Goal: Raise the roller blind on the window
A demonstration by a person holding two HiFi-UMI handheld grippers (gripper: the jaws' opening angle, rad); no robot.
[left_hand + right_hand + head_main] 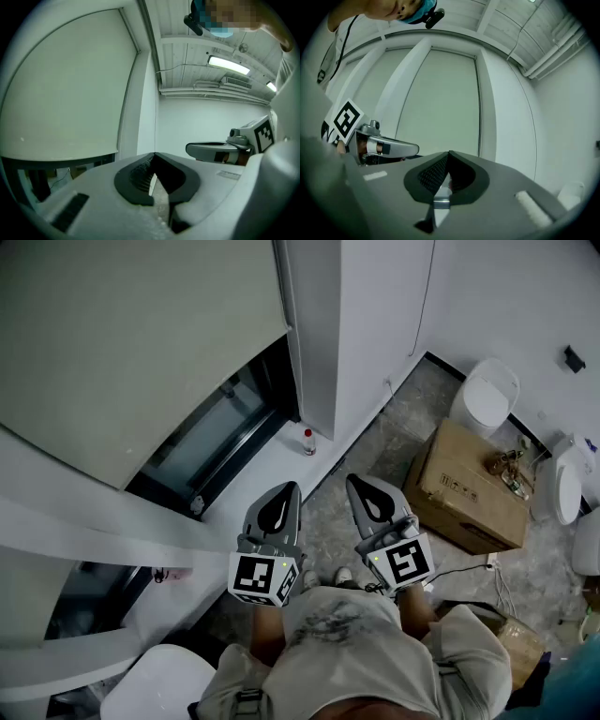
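Left gripper (284,491), right gripper (359,484) both closed, empty; blind (131,343) ahead-left, bottom edge crosswise, nearer left gripper.

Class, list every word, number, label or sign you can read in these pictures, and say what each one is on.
No text here can be read.
Cardboard box: dark printed marks on its side, too small to read.
Red-capped bottle: label too small to read.
Left gripper and right gripper: square marker patterns on their cubes, no words.
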